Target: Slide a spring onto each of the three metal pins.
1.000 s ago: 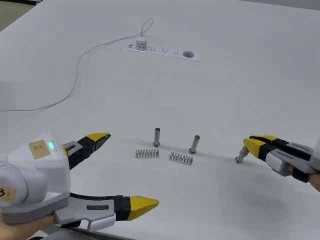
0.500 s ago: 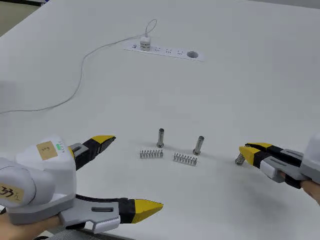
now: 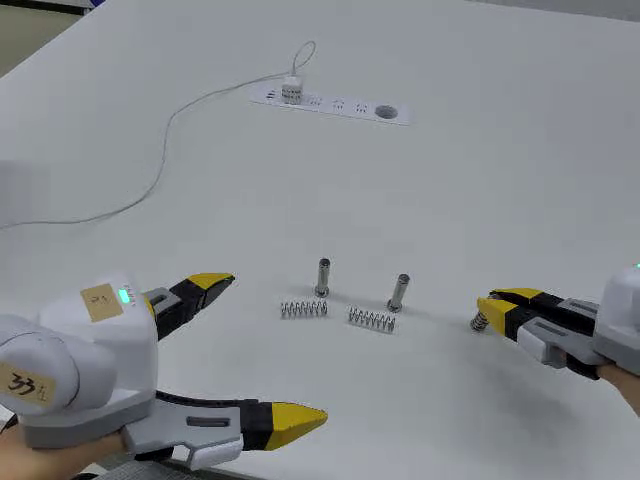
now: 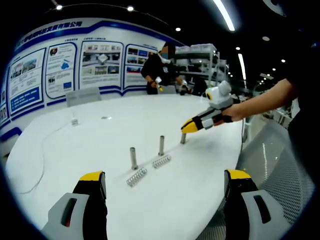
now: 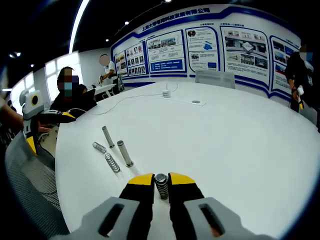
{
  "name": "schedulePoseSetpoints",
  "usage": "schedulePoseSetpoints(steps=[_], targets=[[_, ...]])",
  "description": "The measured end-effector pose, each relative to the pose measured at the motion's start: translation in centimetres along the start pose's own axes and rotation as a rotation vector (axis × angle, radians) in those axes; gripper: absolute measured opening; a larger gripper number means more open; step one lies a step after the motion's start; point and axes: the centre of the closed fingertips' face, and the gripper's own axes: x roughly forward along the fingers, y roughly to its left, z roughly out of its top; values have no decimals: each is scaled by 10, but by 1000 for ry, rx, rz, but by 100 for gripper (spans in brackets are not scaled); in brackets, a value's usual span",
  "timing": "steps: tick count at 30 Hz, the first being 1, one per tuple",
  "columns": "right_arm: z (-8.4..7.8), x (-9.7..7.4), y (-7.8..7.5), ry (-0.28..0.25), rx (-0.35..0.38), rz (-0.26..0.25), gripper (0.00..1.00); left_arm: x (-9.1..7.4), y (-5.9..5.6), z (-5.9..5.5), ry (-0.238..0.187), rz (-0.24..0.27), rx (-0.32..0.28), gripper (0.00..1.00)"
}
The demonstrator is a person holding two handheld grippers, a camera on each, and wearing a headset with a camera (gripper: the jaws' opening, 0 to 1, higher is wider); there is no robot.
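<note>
The right gripper [image 3: 497, 306] sits low over the white workbench [image 3: 500, 180] at about 4 o'clock in the head view. Its yellow-tipped jaws are closed on the sprung pin [image 3: 480, 320]. In the right gripper view, spring coils wrap this pin's shaft and its round head sits pinched between the tips.

The left gripper [image 3: 258, 350] hangs at 7 o'clock with its jaws spread wide and nothing between them.

Near the centre of the head view two bare pins stand upright and well apart, the left bare pin [image 3: 323, 277] and the right bare pin [image 3: 399, 292]. A spring lies flat just at 6 o'clock of each. The left loose spring [image 3: 304, 309] is close beside the first pin's foot, and the right loose spring [image 3: 368, 319] is close beside the second's. The sprung pin stands at 3 o'clock of this group, clear of it.

Far off at 12 o'clock lies a white power strip [image 3: 340, 104] with a charger plug [image 3: 291, 90] at its left end. Its cable [image 3: 165, 140] trails away toward 9 o'clock.
</note>
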Motion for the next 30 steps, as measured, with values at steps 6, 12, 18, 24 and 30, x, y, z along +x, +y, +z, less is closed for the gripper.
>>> schedulePoseSetpoints(steps=[6, 12, 18, 24, 30], targets=[[6, -3, 0, -13, -20, 2, 15, 1, -6, -2, 16, -24, 18, 100], [18, -10, 2, -29, -39, -4, 17, 0, -4, -2, 13, -12, 8, 100], [28, -13, 12, -50, -65, 14, 18, 0, -5, -2, 15, -18, 19, 100], [33, -13, 34, -43, -100, 60, 18, -1, -4, 0, 9, -15, 21, 100], [29, -8, 48, -27, -122, 107, 18, -1, -3, 0, 8, -12, 25, 100]])
